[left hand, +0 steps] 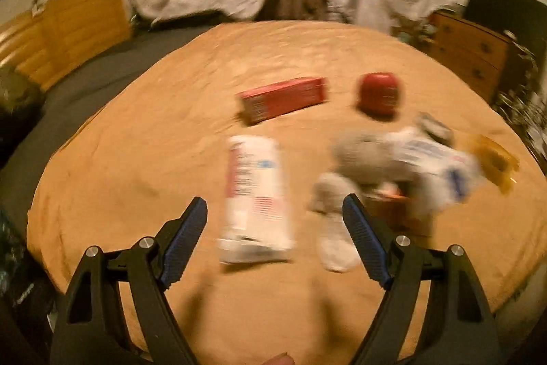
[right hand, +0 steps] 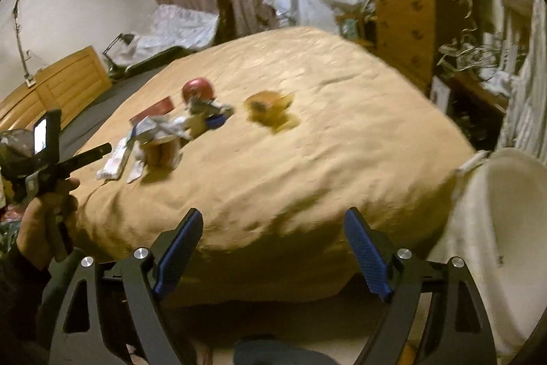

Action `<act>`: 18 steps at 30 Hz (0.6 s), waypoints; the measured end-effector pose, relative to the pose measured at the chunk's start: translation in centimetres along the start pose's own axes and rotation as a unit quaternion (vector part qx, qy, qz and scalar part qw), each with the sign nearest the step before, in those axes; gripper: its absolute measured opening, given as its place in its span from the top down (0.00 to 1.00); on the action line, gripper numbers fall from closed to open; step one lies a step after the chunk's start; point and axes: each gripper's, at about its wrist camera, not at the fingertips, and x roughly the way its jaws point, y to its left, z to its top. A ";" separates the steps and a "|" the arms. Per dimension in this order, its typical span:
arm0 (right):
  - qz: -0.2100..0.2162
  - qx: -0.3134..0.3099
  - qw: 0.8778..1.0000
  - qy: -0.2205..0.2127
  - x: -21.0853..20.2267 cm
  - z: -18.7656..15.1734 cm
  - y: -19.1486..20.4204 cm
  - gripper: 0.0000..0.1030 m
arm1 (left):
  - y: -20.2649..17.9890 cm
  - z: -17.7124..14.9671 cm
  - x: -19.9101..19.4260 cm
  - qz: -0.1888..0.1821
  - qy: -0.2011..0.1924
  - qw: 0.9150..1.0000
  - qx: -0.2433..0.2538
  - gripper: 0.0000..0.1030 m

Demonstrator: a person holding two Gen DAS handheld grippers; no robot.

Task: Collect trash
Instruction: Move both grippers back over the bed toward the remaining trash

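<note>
The left wrist view shows the left gripper (left hand: 275,211) with its jaws spread apart and empty, above a tan blanket-covered bed (left hand: 136,159) strewn with litter. The white, flattened paper packet with red and blue print (left hand: 254,197) lies flat on the blanket, lengthwise between the lines of the two blue pads, its near end roughly level with the fingertips; whether the pads touch it cannot be determined through the motion blur. Judged by appearance, this packet is light, thin and crushable, so it should be taken across its narrow width near the middle. Beyond it lie a red rectangular cardboard box (left hand: 283,98), stiff and light, and a red rounded container (left hand: 379,93), probably smooth and prone to rolling. To the right, a heap of grey and white crumpled wrappers (left hand: 403,159) appears soft and would compress under grip. The right wrist view shows the right gripper (right hand: 273,228) equally spread and empty, near the bed edge, well apart from the litter, with a white bin (right hand: 506,228) just beside.
</note>
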 end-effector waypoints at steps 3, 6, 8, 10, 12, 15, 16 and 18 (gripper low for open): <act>0.034 0.001 0.999 0.010 1.5 1.0 1.1 0.18 | 1.4 0.8 1.7 0.001 0.016 1.000 -0.014 0.24; 0.090 0.008 0.996 0.023 3.4 2.8 3.0 0.18 | 1.7 1.7 3.5 -0.002 0.031 1.000 -0.005 0.24; 0.126 0.008 0.991 0.034 4.7 4.3 4.6 0.18 | 1.5 1.8 5.0 -0.018 0.055 0.998 -0.003 0.24; 0.149 -0.004 0.988 0.041 5.9 5.8 6.6 0.18 | 2.0 1.3 6.5 -0.014 0.074 0.997 -0.003 0.24; 0.167 -0.016 0.985 0.046 7.0 7.4 8.3 0.18 | 2.7 0.7 7.2 -0.020 0.084 0.996 -0.009 0.24; 0.184 -0.036 0.980 0.064 9.9 10.5 11.1 0.24 | 3.3 -0.1 6.7 -0.039 0.079 0.996 -0.010 0.43; 0.189 -0.040 0.978 0.078 11.4 11.8 12.0 0.32 | 3.2 -0.2 6.5 -0.044 0.076 0.996 -0.005 0.46; 0.196 -0.040 0.974 0.105 14.2 13.6 13.4 0.36 | 2.8 -0.5 6.2 -0.040 0.072 0.997 0.006 0.46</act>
